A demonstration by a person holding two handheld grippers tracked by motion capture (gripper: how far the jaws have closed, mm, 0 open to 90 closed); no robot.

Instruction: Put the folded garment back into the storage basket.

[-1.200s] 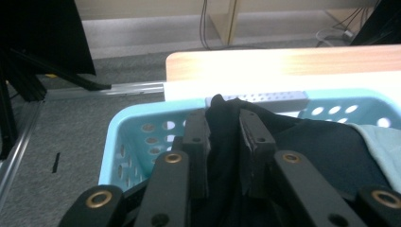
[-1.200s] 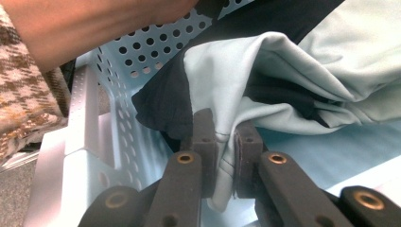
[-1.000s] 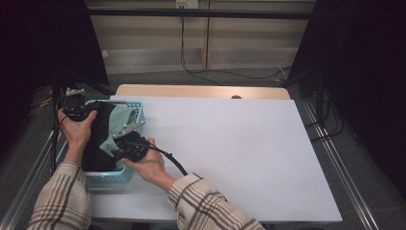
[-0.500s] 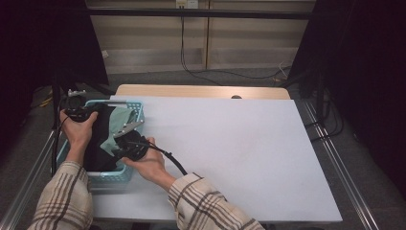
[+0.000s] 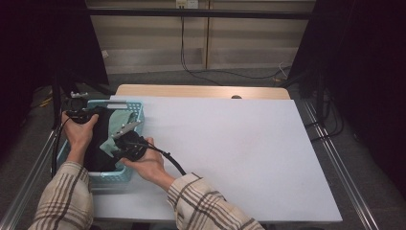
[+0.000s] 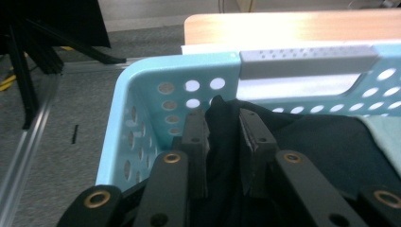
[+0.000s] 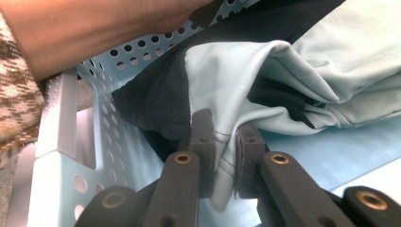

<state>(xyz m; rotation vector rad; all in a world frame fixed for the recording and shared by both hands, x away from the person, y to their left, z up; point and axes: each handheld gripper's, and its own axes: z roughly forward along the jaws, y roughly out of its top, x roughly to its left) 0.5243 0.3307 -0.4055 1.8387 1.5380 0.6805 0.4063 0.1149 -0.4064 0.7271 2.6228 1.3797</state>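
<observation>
A light blue perforated basket (image 5: 111, 178) stands at the table's left edge, holding a black cloth (image 5: 98, 149) and a pale mint cloth (image 5: 118, 122). My left gripper (image 5: 84, 115) reaches into the basket's far left corner. Its jaws (image 6: 222, 118) are shut on a raised fold of the black cloth (image 6: 321, 137), close to the basket wall (image 6: 156, 71). My right gripper (image 5: 122, 143) is at the basket's right side. In the right gripper view (image 7: 226, 127) it is shut on a hemmed edge of the mint cloth (image 7: 331, 61), with the black cloth (image 7: 156, 109) bunched beside it.
The white table top (image 5: 239, 143) stretches right of the basket, with a wooden strip (image 5: 201, 91) along its far edge. A cable (image 5: 167, 158) trails from the right gripper across the table. The person's left forearm (image 7: 94, 28) crosses above the basket wall (image 7: 61, 175).
</observation>
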